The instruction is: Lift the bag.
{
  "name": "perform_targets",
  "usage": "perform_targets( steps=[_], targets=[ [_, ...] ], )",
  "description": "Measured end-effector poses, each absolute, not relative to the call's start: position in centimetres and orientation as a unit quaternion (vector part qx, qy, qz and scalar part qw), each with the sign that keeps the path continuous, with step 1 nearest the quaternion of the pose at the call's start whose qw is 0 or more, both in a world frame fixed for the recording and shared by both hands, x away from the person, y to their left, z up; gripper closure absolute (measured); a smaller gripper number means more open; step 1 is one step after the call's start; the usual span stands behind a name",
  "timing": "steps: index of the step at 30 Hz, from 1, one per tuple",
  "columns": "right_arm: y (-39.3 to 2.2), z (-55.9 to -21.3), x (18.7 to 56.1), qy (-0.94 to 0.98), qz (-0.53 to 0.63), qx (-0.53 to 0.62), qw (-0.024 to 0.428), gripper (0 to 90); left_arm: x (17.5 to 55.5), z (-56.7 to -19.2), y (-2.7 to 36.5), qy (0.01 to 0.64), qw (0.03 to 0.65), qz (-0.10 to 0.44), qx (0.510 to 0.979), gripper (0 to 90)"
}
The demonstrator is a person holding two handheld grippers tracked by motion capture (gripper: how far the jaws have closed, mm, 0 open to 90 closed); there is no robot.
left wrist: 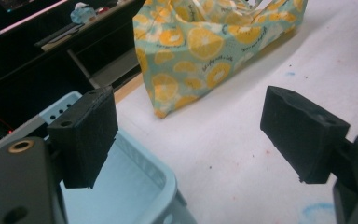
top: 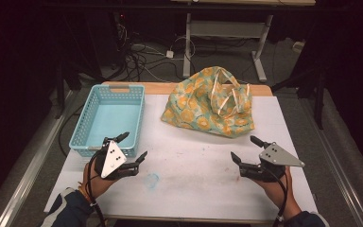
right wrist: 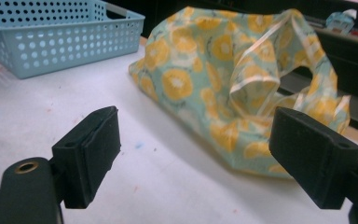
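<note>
Slumping soft lemon-print cloth bag (top: 209,101) beside perforated plastic basket (top: 108,118)

Each hand gripped a black two-jaw tool, the left gripper (top: 132,147) and right gripper (top: 246,149), topped by grey triangular plates, trailing black cables; dark sleeves with pale trim.

- the fabric bag (left wrist: 205,46) is cut off by the top edge in the left gripper view, and its inside is hidden by its own folds.
- the blue basket (right wrist: 51,37) runs off the left edge in the right gripper view.
- small objects (left wrist: 81,11) on the dark shelf are too blurred to tell.
</note>
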State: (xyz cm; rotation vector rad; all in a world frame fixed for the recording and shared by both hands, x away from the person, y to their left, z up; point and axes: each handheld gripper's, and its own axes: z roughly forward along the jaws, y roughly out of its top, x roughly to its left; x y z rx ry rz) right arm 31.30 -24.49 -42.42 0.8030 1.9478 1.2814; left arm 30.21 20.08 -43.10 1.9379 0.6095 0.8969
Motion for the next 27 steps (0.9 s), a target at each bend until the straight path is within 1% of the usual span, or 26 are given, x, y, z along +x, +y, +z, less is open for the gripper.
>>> perform_targets(
  steps=[9,12,16,27],
  targets=[
    [-24.7,-44.2,29.5,0.756,0.478,0.309,0.323,17.7,28.4,-44.7,21.3,0.258,0.427,0.349,0.794,18.7],
    [-24.8,-44.6,28.8,0.760,0.475,0.302,0.323,17.7,27.8,-45.2,21.4,0.256,0.417,0.353,0.798,18.7],
    [-24.7,-45.2,28.0,0.766,0.474,0.295,0.320,17.9,27.3,-45.9,21.8,0.264,0.409,0.339,0.805,18.7],
    [-24.3,-45.2,27.4,0.773,0.466,0.284,0.322,19.1,27.2,-46.1,21.6,0.257,0.401,0.336,0.813,18.7]
  ],
)
